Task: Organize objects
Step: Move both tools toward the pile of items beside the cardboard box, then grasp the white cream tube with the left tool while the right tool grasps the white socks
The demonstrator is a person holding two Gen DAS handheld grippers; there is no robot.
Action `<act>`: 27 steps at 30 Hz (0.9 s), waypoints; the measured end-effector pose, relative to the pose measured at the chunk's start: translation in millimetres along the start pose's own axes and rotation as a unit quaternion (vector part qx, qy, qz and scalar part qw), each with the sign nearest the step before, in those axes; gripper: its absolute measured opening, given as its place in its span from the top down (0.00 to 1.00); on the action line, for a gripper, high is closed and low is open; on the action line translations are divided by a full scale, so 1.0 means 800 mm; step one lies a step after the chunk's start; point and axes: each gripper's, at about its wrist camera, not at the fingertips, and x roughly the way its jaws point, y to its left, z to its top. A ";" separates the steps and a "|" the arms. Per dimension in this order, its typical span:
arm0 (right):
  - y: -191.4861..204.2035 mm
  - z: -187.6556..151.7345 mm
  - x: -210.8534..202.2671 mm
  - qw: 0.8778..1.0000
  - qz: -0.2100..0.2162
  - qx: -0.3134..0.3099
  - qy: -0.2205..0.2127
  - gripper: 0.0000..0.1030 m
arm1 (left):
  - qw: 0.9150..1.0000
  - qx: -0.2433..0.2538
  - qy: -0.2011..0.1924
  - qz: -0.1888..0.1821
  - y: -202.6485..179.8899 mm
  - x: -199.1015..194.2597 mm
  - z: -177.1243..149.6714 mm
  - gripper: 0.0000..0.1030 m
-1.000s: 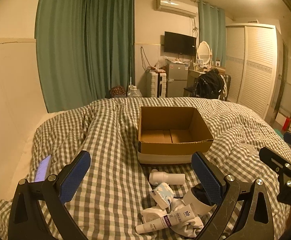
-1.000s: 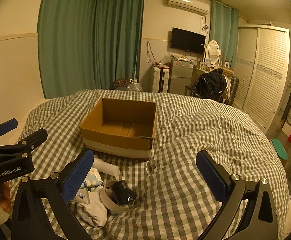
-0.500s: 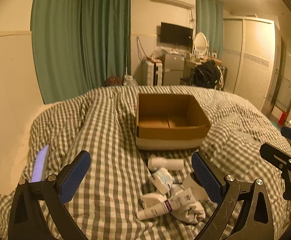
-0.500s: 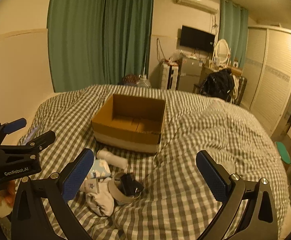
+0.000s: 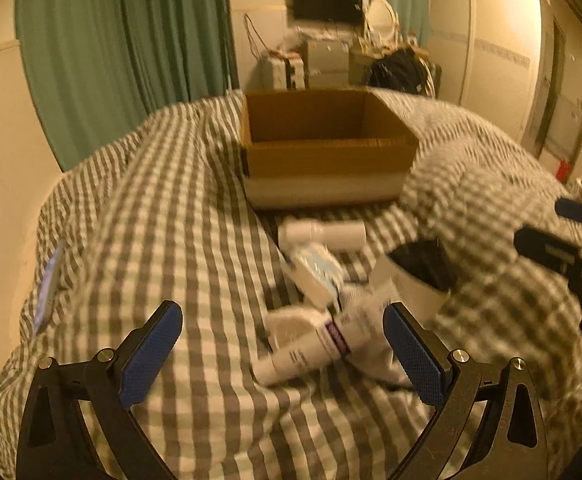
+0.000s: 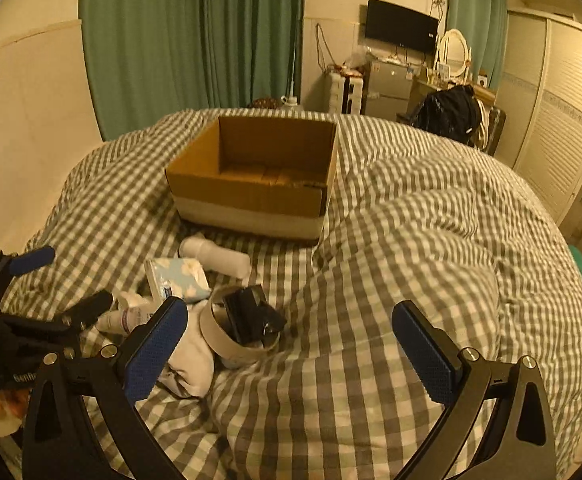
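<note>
An open cardboard box (image 5: 327, 148) (image 6: 251, 176) sits on the checked bedspread, its inside bare. In front of it lies a small pile: a white bottle (image 5: 323, 232) (image 6: 215, 254) on its side, a blue-and-white tissue pack (image 5: 315, 276) (image 6: 177, 276), a white tube (image 5: 311, 348) (image 6: 127, 316), a white cloth (image 6: 187, 364), and a tape roll (image 5: 415, 288) (image 6: 239, 344) with a black object (image 6: 251, 314) inside. My left gripper (image 5: 282, 316) (image 6: 63, 282) is open, low over the tube. My right gripper (image 6: 289, 310) (image 5: 543, 222) is open beside the tape roll.
A phone (image 5: 49, 288) lies near the bed's left edge by the wall. The bedspread (image 6: 431, 240) bulges in a fold right of the pile. Green curtains (image 6: 195, 40), a wardrobe (image 6: 559, 112) and a cluttered desk stand beyond the bed.
Both grippers have moved down and forward toward the pile. The left view is blurred by motion. Both stay open and hold nothing.
</note>
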 end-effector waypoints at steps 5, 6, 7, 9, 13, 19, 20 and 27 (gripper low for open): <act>0.000 -0.008 0.012 1.000 0.009 0.000 0.015 0.00 | 0.999 0.011 0.047 -0.017 -0.004 0.024 -0.022 0.03; 0.002 -0.010 0.015 1.000 0.011 0.000 0.019 0.00 | 0.998 0.010 0.056 -0.022 -0.004 0.029 -0.024 0.04; 0.004 -0.012 0.017 1.000 0.015 -0.001 0.023 0.00 | 0.998 0.010 0.063 -0.025 -0.004 0.034 -0.026 0.05; 0.010 -0.018 0.024 0.999 0.022 -0.005 0.031 0.00 | 0.997 0.012 0.073 -0.029 -0.007 0.044 -0.026 0.07; 0.022 -0.026 0.037 0.998 0.031 -0.015 0.047 0.00 | 0.995 0.010 0.078 -0.053 -0.006 0.058 -0.025 0.11; 0.037 -0.035 0.051 0.996 0.036 -0.030 0.069 0.02 | 0.993 0.004 0.087 -0.083 0.004 0.073 -0.018 0.63; 0.039 -0.036 0.052 0.996 0.036 -0.033 0.072 0.03 | 0.992 -0.008 0.091 -0.093 0.012 0.075 -0.017 0.63; 0.074 -0.046 0.069 0.990 0.072 -0.063 0.109 0.12 | 0.992 -0.033 0.066 -0.101 0.030 0.051 -0.011 0.63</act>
